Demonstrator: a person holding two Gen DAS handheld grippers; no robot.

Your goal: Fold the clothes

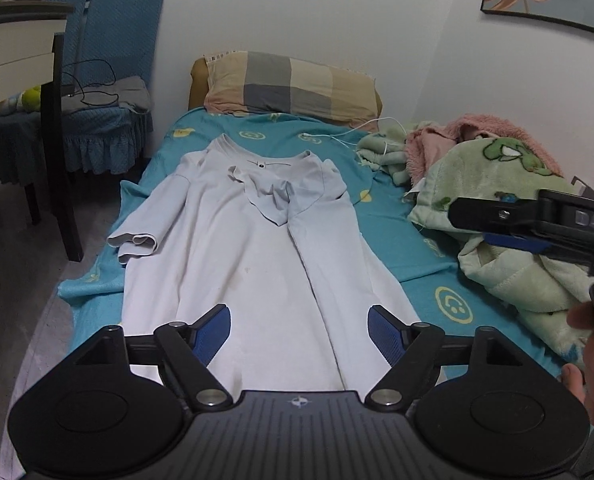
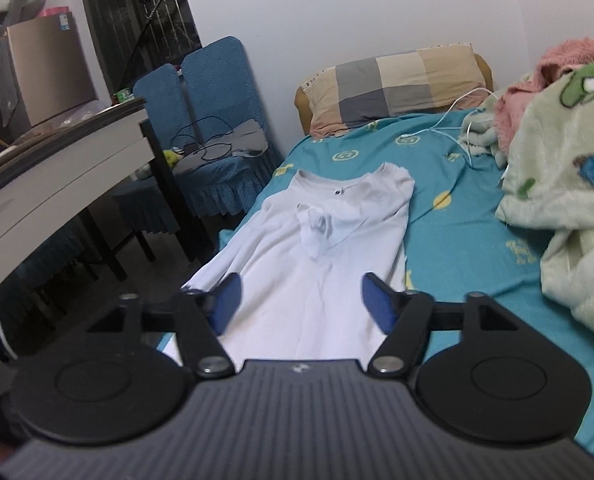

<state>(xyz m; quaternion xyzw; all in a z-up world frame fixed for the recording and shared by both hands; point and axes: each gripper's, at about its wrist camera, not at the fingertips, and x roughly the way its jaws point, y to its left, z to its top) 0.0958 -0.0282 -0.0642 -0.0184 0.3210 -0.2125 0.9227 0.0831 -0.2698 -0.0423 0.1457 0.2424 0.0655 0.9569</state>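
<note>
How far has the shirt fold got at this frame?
Done: the right side of the white T-shirt is folded over the body, its sleeve lying on the chest. In hand: nothing; the left gripper and right gripper are both open above the shirt, pads clear of the cloth. Left: the left sleeve still sticks out, and the hem-to-collar fold is not made.

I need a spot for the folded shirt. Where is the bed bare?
Bare sheet lies between the shirt and the blanket pile, and in a strip between the collar and the pillow, crossed by a white cable. The right side is crowded with blankets.
</note>
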